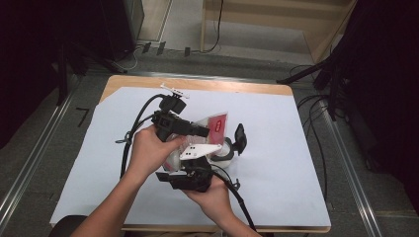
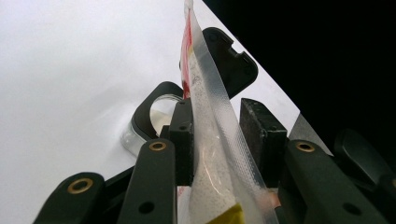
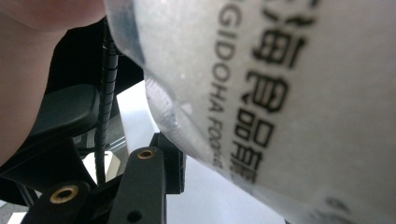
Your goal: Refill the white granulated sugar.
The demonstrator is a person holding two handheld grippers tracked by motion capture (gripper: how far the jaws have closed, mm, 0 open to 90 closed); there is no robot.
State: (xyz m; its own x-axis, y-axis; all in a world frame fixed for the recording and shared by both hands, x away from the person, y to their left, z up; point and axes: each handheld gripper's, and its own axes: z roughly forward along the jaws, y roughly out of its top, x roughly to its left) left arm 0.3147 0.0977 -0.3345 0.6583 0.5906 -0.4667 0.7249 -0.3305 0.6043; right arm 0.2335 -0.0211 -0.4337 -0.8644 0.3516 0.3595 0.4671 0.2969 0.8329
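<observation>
a: high view — what is shown?
b: a clear plastic pouch with a red label is held up over the white sheet that covers the desk. the left gripper is seen at the pouch's left side, and the right gripper is seen below the pouch, nearer the person. a glass jar with a black hinged lid is seen on the sheet just beside and behind the pouch.

a: left gripper view — how are the jaws set?
b: the pouch is seen edge-on, rising between the two black jaws. the left pad is pressed against the film; a narrow gap is seen between the film and the right pad, so a firm grip cannot be told for certain, though the pouch is kept upright there. the jar and its raised lid are seen behind the jaws, on the sheet.

a: right gripper view — and here?
b: the pouch, printed with black lettering, is seen very close. one jaw pad is seen touching its lower edge; the other jaw is hidden by the film, so whether the jaws are closed on the pouch cannot be told. a hand is seen at the left.
</observation>
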